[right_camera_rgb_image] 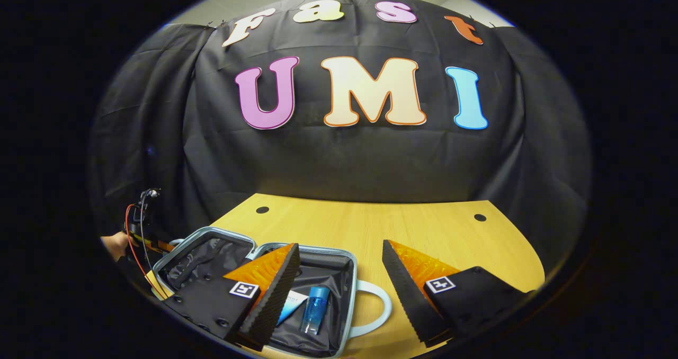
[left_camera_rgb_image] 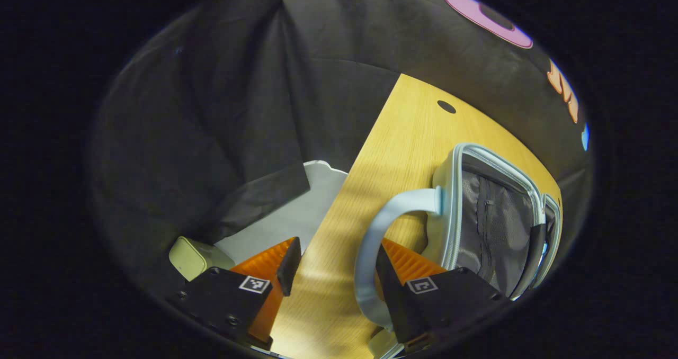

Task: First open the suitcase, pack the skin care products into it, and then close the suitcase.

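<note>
In the right gripper view, the near rim of the suitcase (right_camera_rgb_image: 254, 250) is cut off by the picture's lower edge, and one finger (right_camera_rgb_image: 270, 290) hides part of the white tube (right_camera_rgb_image: 292, 302) inside it. Left of the suitcase, the other gripper (right_camera_rgb_image: 139, 218) is too small to tell how its jaws stand. In the left gripper view, the suitcase's (left_camera_rgb_image: 498, 211) lower part is hidden.

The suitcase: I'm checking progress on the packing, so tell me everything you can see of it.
The small pale blue hard-shell suitcase lies open flat on the light wooden table, both halves lined with dark grey fabric. A light zip band edges each rim, and one lining has a zipped pocket. A blue bottle and a white-and-blue tube lie in the half with the pale curved handle. The left gripper is open around that handle.
</note>
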Demonstrator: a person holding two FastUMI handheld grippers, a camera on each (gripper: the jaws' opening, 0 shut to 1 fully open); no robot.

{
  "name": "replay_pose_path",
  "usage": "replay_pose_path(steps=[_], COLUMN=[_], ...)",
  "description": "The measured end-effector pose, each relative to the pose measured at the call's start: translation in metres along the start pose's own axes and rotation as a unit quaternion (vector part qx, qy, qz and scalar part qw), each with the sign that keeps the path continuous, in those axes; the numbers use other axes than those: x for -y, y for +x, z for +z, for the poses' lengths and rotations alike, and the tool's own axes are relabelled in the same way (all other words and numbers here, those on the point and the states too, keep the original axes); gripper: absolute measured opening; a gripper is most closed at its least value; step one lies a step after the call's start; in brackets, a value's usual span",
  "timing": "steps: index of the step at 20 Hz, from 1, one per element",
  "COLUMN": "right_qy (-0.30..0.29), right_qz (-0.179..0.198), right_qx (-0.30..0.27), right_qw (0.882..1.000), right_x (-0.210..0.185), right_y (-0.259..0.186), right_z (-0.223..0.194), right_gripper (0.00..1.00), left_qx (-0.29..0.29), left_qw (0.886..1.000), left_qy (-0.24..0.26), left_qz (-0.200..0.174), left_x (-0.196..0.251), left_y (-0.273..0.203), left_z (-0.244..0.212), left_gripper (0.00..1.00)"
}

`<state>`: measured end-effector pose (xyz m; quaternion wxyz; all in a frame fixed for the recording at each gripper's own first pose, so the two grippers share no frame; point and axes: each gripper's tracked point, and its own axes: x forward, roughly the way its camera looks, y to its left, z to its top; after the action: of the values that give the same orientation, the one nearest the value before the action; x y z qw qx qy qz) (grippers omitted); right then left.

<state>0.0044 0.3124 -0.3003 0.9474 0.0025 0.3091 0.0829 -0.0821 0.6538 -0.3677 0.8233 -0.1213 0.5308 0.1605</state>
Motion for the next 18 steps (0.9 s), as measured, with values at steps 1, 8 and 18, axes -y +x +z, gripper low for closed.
replay_pose_path(steps=[1, 8, 18], right_qy=[-0.002, -0.022, -0.015], right_qz=[-0.002, 0.022, 0.066], right_qx=[0.001, 0.033, 0.073], right_qw=[1.0, 0.999, 0.995], right_x=[0.003, 0.006, 0.044], right_y=[-0.002, -0.011, -0.041], right_z=[0.0, 0.013, 0.03], right_gripper=[0.98, 0.98, 0.98], left_qx=[-0.004, 0.049, 0.157], left_qw=[0.999, 0.998, 0.982], left_qy=[-0.003, 0.03, 0.093], left_qz=[-0.032, -0.026, -0.057], left_x=[0.015, 0.047, 0.155], left_y=[-0.001, -0.062, -0.203], left_z=[-0.001, 0.032, 0.075], left_gripper=[0.56, 0.04, 0.03])
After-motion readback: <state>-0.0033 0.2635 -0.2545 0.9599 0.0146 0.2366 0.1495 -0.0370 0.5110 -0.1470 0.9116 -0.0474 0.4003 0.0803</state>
